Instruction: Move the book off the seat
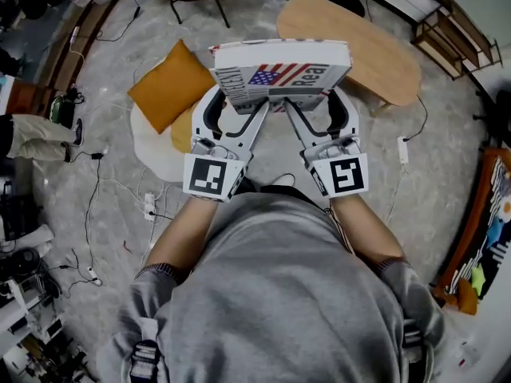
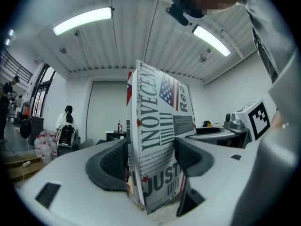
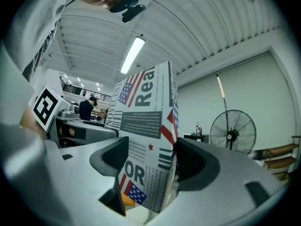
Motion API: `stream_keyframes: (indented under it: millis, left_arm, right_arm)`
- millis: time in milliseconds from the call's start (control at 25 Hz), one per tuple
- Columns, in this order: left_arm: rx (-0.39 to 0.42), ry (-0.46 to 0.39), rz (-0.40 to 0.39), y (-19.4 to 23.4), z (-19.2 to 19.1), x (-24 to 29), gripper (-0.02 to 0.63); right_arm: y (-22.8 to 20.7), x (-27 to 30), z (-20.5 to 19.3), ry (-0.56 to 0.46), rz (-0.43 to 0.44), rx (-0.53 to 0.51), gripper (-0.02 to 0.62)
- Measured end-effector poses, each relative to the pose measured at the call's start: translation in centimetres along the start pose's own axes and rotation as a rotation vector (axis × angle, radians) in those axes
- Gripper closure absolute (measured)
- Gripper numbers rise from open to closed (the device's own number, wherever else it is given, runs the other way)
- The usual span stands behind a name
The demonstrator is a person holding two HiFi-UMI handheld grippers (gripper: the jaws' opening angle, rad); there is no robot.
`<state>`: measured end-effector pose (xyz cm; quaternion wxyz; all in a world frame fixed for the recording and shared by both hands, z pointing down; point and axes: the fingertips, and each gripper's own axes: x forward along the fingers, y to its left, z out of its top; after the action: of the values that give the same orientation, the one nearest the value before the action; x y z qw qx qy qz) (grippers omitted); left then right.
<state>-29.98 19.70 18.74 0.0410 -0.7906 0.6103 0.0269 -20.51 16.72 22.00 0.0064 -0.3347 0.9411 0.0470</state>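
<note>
The book (image 1: 281,70), printed like a newspaper with an American flag, is held in the air in front of my chest. It is off the white round seat (image 1: 156,156) at lower left. My left gripper (image 1: 239,106) is shut on its left part and my right gripper (image 1: 307,102) on its right part. In the left gripper view the book (image 2: 157,140) stands upright, squeezed between the dark pads of the left gripper (image 2: 151,157). The right gripper view shows the book (image 3: 146,121) clamped the same way in the right gripper (image 3: 150,159).
An orange cushion (image 1: 169,84) and a yellow one (image 1: 182,130) lie on the seat. A wooden oval table (image 1: 375,50) stands at upper right. Cables and a power strip (image 1: 148,206) cross the floor at left, near a person's legs (image 1: 32,138). A standing fan (image 3: 232,132) is ahead.
</note>
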Motion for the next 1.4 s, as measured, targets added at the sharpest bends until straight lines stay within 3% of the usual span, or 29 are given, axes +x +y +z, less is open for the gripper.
stream_keyframes:
  millis: [520,840,1040,1400]
  left_arm:
    - [-0.013,0.044,-0.283,-12.0,-2.6,10.6,0.281]
    - [-0.069,0.042,-0.411,-14.2,-10.7,18.5,0.281]
    - [-0.103,0.035,-0.471,-14.2,-13.2,25.0,0.281]
    - [-0.123,0.036,-0.569,-13.9,-14.0,35.8,0.281]
  right_arm:
    - [-12.6,-8.6,-2.5,0.032,-0.283,0.017,0.279]
    - [-19.7,-7.9,-10.1,0.084,-0.412,0.003,0.278]
    - [-25.0,-5.6,-12.3,0.109,-0.479,-0.016,0.278]
    - [-33.8,-1.3,-13.2,0.12,-0.576,0.027,0.278]
